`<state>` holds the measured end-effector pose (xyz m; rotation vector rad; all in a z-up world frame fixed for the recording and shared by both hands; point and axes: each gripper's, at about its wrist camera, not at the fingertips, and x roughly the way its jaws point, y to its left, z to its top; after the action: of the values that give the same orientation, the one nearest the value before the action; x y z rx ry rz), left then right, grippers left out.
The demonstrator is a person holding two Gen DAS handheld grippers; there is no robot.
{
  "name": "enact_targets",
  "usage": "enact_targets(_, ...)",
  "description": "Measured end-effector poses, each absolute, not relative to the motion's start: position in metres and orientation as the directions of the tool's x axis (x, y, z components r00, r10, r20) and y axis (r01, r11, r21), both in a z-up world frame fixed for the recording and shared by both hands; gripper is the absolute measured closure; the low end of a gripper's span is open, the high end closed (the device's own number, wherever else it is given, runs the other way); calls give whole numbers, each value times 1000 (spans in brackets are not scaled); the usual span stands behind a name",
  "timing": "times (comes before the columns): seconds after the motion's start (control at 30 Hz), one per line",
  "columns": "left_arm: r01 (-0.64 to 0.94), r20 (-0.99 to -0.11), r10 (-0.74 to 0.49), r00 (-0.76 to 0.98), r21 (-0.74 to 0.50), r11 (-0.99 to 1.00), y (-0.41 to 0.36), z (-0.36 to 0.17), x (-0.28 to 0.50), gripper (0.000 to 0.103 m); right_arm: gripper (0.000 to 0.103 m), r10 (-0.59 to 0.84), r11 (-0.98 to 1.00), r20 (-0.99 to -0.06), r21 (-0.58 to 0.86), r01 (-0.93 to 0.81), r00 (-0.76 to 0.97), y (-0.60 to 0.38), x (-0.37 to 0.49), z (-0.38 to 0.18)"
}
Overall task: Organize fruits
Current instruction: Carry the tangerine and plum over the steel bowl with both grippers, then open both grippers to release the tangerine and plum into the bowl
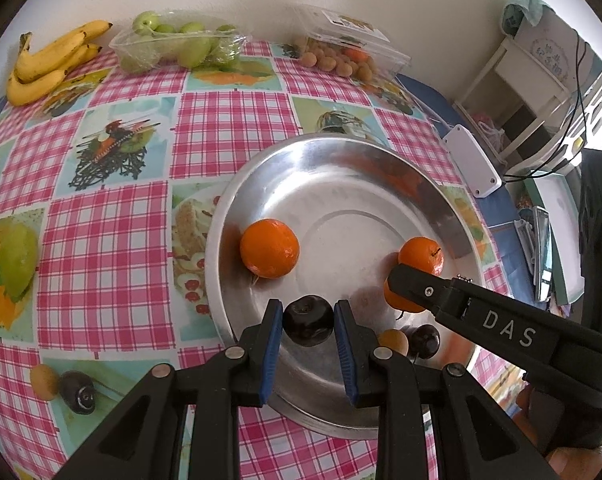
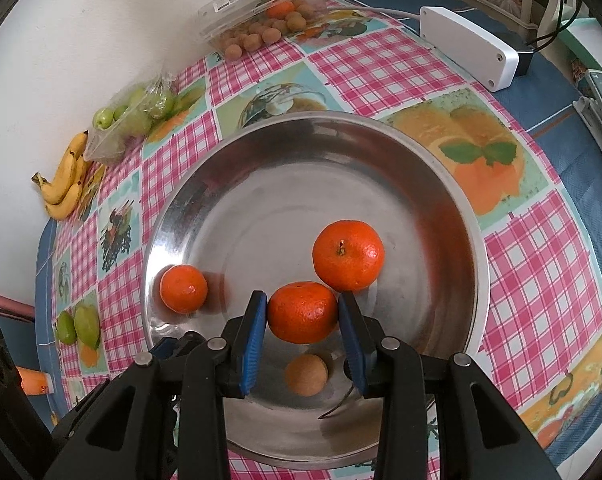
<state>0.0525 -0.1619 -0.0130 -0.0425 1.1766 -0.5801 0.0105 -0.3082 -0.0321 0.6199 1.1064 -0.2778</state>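
My left gripper [image 1: 308, 314] is shut on a dark cherry [image 1: 308, 322] over the near part of the metal plate [image 1: 261, 168]. My right gripper [image 2: 303, 305] is shut on a mandarin [image 2: 303, 314] low over the same plate [image 2: 477, 240]. In the left wrist view the right gripper [image 1: 401, 284] comes in from the right and hides most of its mandarin [image 1: 399, 302]. Two more mandarins [image 2: 348, 255] [image 2: 183, 288] lie in the plate. Below the held mandarin sits a longan [image 2: 305, 374]. A second dark cherry [image 1: 423, 340] lies beside that longan [image 1: 393, 340].
Loose on the checked tablecloth at the near left are a longan [image 1: 43, 380] and a dark cherry [image 1: 77, 392]. Along the wall stand bananas [image 1: 49, 64], a tray of green fruits [image 1: 173, 40] and a clear box of longans [image 1: 341, 48]. A white box [image 1: 473, 164] lies right of the plate.
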Motion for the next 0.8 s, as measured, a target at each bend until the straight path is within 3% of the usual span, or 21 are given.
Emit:
enact_targets(0.23,411,-862,-444,244,-323,853,-164,-14,52,72,64,90,801,-896,325,503,435,-308,11,-31)
enact_targets(0.43,417,-856,-453,249,-327,848,-164,-8,52,59,63,80,807,-884,329,490,461,-308,9,-21)
enact_targets(0.8,385,-849,-433,301,-307,870,-152,13,53,55,62,37,815,-867,314,486,497,-309,2,-2)
